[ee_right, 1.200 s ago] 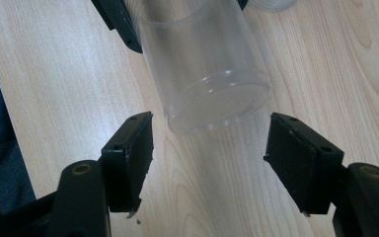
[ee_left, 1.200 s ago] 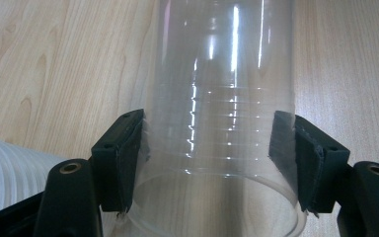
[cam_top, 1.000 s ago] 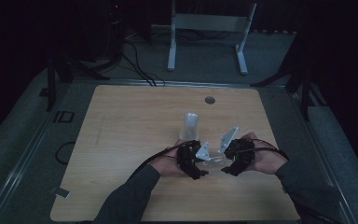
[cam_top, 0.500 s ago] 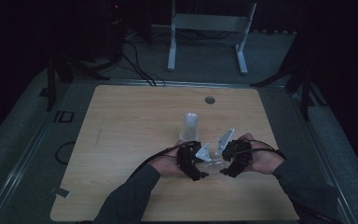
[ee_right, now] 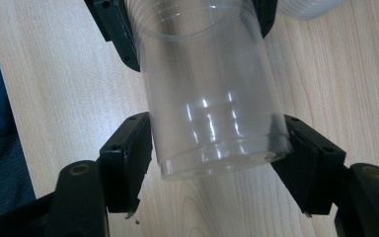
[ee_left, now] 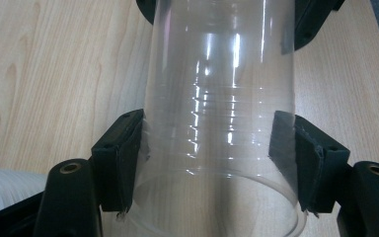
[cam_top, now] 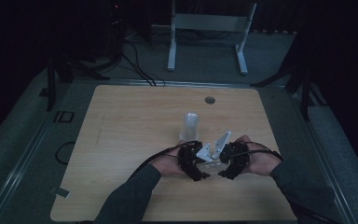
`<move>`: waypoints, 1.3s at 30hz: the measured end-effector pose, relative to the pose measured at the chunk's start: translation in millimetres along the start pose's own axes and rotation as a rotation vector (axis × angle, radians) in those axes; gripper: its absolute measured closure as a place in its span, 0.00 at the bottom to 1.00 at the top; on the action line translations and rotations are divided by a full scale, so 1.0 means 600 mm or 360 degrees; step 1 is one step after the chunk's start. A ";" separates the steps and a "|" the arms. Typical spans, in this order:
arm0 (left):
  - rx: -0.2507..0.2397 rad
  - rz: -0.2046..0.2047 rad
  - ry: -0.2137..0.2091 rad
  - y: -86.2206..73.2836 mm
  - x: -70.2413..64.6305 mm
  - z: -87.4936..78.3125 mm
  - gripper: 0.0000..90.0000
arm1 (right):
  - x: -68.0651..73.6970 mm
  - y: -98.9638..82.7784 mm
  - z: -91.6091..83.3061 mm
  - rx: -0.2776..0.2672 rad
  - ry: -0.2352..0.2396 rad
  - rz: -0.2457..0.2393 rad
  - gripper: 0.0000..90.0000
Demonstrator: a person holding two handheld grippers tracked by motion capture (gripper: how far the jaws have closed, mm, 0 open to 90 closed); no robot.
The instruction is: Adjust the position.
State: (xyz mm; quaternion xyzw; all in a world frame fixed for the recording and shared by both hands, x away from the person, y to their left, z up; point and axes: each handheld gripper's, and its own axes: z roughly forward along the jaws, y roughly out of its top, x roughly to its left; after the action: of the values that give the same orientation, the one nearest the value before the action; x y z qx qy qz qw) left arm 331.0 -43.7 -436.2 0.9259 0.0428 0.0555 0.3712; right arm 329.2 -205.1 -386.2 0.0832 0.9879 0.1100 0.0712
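1. The left gripper [cam_top: 200, 173] and right gripper [cam_top: 224, 171] meet near the front of the table [cam_top: 121, 140], tips almost together, each in a hand coming in from the bottom edge.
2. Between them lies a clear plastic cup [cam_top: 211, 163], held level just above the wood.
3. In the left gripper view the cup [ee_left: 217, 123] sits between the black pads [ee_left: 128, 158], both pressed against its wall near the wide rim (a firm clamp).
4. In the right gripper view the cup's closed bottom end [ee_right: 217, 143] lies between the jaws. The right-hand pad [ee_right: 296, 148] touches the wall; the left-hand one stands just beside it, and I cannot tell whether it presses. These jaws have just been closing a little on the cup.
5. A second cup [cam_top: 191, 127] stands upright on the table just behind the grippers, apart from them.
6. A small dark hole [cam_top: 209, 100] sits near the table's far edge.
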 end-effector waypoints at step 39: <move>-0.0053 0.0048 0.0043 0.007 0.009 -0.022 0.24 | 0.000 -0.025 0.001 -0.0057 -0.0004 0.0089 0.46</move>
State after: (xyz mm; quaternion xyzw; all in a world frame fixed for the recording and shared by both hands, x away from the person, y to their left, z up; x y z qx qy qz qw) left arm 334.7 -36.8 -423.6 0.9193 0.0328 0.0744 0.3852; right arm 326.8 -219.4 -390.2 0.1097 0.9829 0.1296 0.0707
